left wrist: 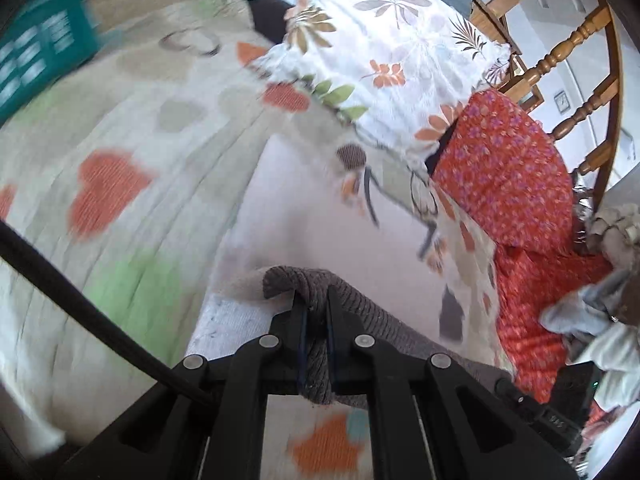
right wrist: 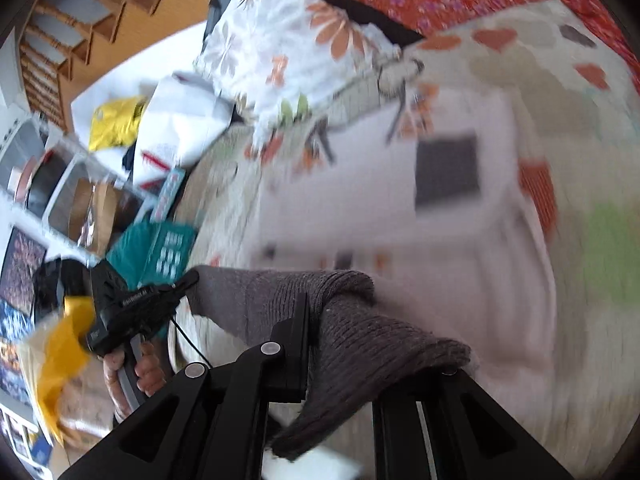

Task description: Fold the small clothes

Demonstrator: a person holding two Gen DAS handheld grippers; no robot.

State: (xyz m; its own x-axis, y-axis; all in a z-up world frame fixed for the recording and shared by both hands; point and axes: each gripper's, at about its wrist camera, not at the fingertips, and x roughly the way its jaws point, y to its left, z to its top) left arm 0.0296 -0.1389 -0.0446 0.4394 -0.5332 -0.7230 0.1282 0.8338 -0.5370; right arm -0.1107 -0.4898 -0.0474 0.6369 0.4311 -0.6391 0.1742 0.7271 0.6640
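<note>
A grey ribbed knit garment [left wrist: 360, 304] is held up between both grippers above a bed. My left gripper [left wrist: 316, 304] is shut on its bunched edge. It also shows in the right wrist view [right wrist: 360, 320], draped over my right gripper [right wrist: 316, 312], which is shut on it; the right finger is hidden under the cloth. The left gripper [right wrist: 188, 280] also shows in the right wrist view, pinching the garment's far end. A pale folded cloth [left wrist: 320, 216] lies on the bed below, with a dark patch [right wrist: 446, 172] on it.
The bed cover [left wrist: 120, 160] has orange and green hearts. A floral pillow [left wrist: 380, 52] and a red flowered cloth [left wrist: 508, 176] lie at the head, by a wooden headboard [left wrist: 568, 52]. A teal basket [left wrist: 44, 48] sits at the bed's edge. Grey clothes [left wrist: 592, 320] lie right.
</note>
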